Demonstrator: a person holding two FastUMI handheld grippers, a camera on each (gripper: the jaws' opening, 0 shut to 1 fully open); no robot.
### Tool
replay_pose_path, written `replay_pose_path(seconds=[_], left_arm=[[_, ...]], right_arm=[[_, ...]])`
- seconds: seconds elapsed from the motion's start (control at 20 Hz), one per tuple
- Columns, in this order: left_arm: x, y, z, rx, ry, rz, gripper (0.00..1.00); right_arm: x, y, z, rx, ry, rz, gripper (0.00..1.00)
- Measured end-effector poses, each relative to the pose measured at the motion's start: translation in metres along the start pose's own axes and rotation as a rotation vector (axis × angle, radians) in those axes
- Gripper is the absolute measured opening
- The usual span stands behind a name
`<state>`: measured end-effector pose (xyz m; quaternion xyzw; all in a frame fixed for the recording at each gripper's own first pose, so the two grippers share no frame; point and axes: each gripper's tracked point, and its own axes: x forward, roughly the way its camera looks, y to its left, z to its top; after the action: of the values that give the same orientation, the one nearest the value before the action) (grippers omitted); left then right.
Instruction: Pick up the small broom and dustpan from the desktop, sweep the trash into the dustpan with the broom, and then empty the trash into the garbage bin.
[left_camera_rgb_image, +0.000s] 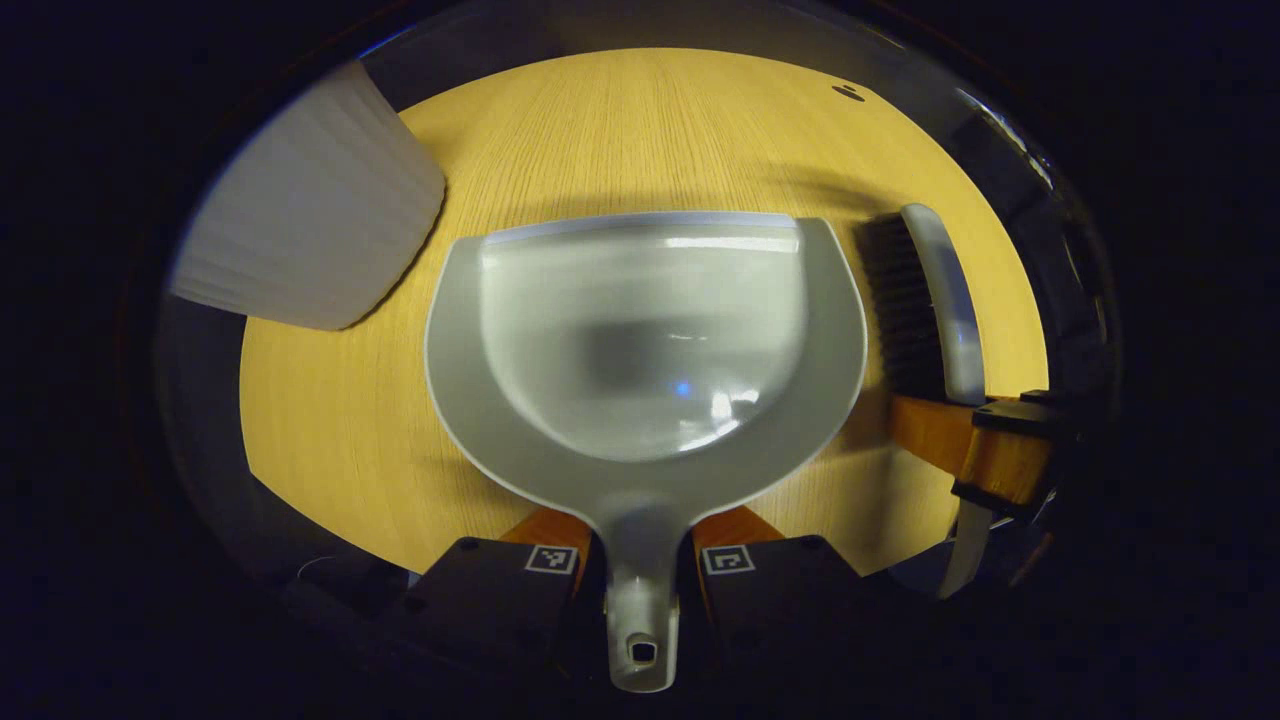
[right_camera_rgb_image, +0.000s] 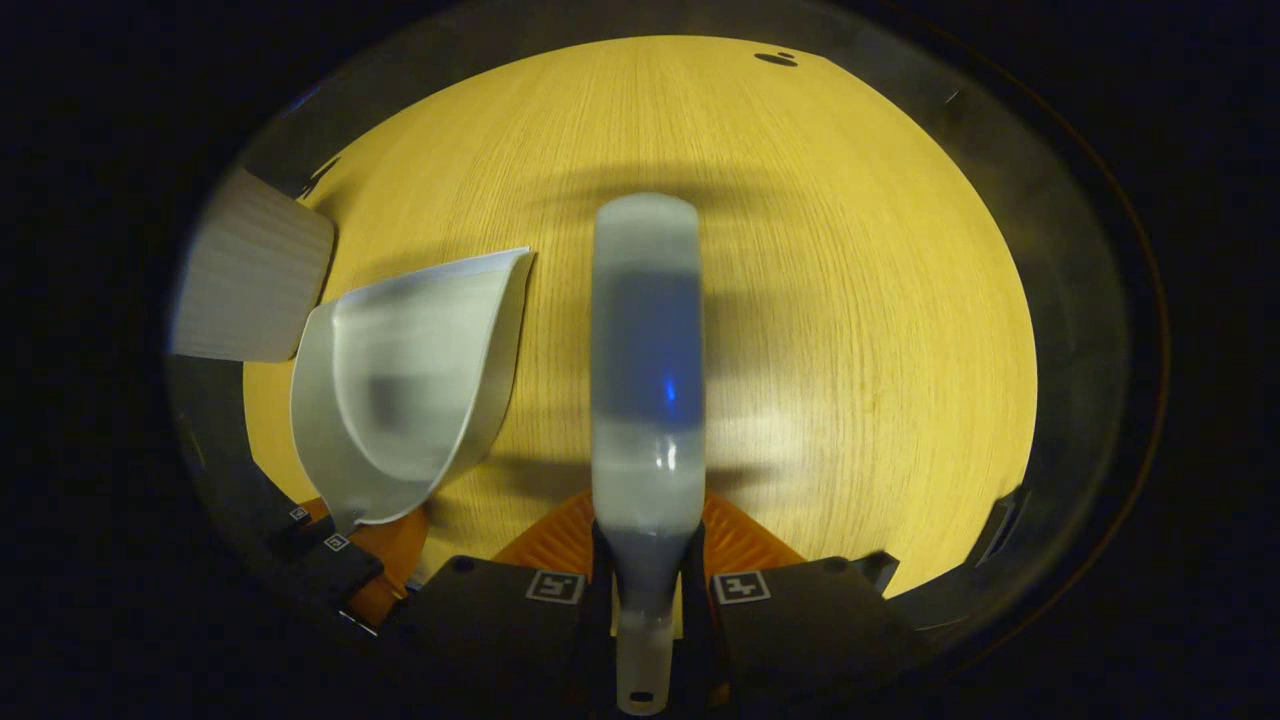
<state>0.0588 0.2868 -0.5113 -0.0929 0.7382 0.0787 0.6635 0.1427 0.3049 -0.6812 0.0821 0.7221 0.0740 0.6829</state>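
The grey dustpan sits over the wooden desktop, its handle clamped between the fingers of my left gripper, which is shut on it. To its right lies the small broom with black bristles and a grey back, held by the other gripper. In the right gripper view the broom's grey back runs straight ahead from my right gripper, which is shut on its handle. The dustpan lies to the left there, with the left gripper behind it. I see no trash on the desktop.
A white ribbed garbage bin stands at the desk's far left edge, also seen as the bin in the right gripper view. A small dark mark lies far off on the wood. The desk's edges curve around both views.
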Motion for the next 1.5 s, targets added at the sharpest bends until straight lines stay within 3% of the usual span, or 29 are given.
replay_pose_path(seconds=[0.05, 0.1, 0.15, 0.2, 0.25, 0.3, 0.35, 0.55, 0.75, 1.0, 1.05, 1.1, 1.25, 1.4, 1.5], left_arm=[[-0.003, 0.005, 0.000, 0.008, 0.014, 0.020, 0.30], [-0.002, 0.009, 0.001, 0.024, 0.020, 0.037, 0.37], [-0.001, 0.014, 0.001, 0.041, 0.019, 0.047, 0.51], [-0.003, 0.020, 0.002, 0.053, 0.018, 0.066, 0.64], [-0.003, 0.022, 0.001, 0.058, 0.017, 0.075, 0.70], [-0.004, 0.024, 0.000, 0.057, 0.016, 0.073, 0.84], [-0.005, 0.024, 0.000, 0.052, 0.009, 0.066, 0.86], [-0.028, 0.010, -0.003, 0.060, -0.093, -0.019, 0.86], [-0.081, 0.008, 0.000, 0.082, -0.278, -0.032, 0.86], [-0.183, 0.005, 0.023, 0.057, -0.591, -0.097, 0.86], [-0.207, 0.006, 0.032, 0.056, -0.672, -0.104, 0.86], [-0.234, 0.007, 0.039, 0.052, -0.756, -0.114, 0.86], [-0.309, 0.022, 0.061, -0.002, -1.021, -0.140, 0.86], [-0.390, 0.043, 0.053, -0.049, -1.257, -0.126, 0.85], [-0.423, 0.055, 0.038, -0.063, -1.486, -0.075, 0.82]], right_arm=[[-0.002, 0.002, -0.001, -0.001, 0.013, -0.002, 0.34], [-0.001, 0.005, -0.003, -0.011, 0.028, 0.003, 0.35], [-0.001, 0.007, -0.004, -0.023, 0.038, 0.006, 0.45], [-0.003, 0.009, -0.006, -0.023, 0.045, 0.012, 0.40], [-0.004, 0.011, -0.009, -0.018, 0.047, 0.011, 0.63], [-0.007, 0.012, -0.009, -0.009, 0.041, 0.015, 0.82], [-0.008, 0.013, -0.008, -0.006, 0.024, 0.012, 1.00], [-0.039, 0.014, -0.005, -0.017, -0.044, 0.036, 0.99], [-0.111, 0.008, 0.019, -0.038, -0.239, 0.092, 0.99], [-0.238, 0.000, 0.070, -0.068, -0.619, 0.129, 0.99], [-0.265, 0.002, 0.077, -0.072, -0.696, 0.128, 0.90], [-0.297, -0.001, 0.085, -0.091, -0.817, 0.116, 0.99], [-0.400, -0.004, 0.117, -0.174, -1.201, 0.037, 0.97], [-0.480, 0.013, 0.121, -0.206, -1.432, 0.017, 0.98], [-0.526, 0.024, 0.112, -0.177, -1.571, 0.058, 0.98]])
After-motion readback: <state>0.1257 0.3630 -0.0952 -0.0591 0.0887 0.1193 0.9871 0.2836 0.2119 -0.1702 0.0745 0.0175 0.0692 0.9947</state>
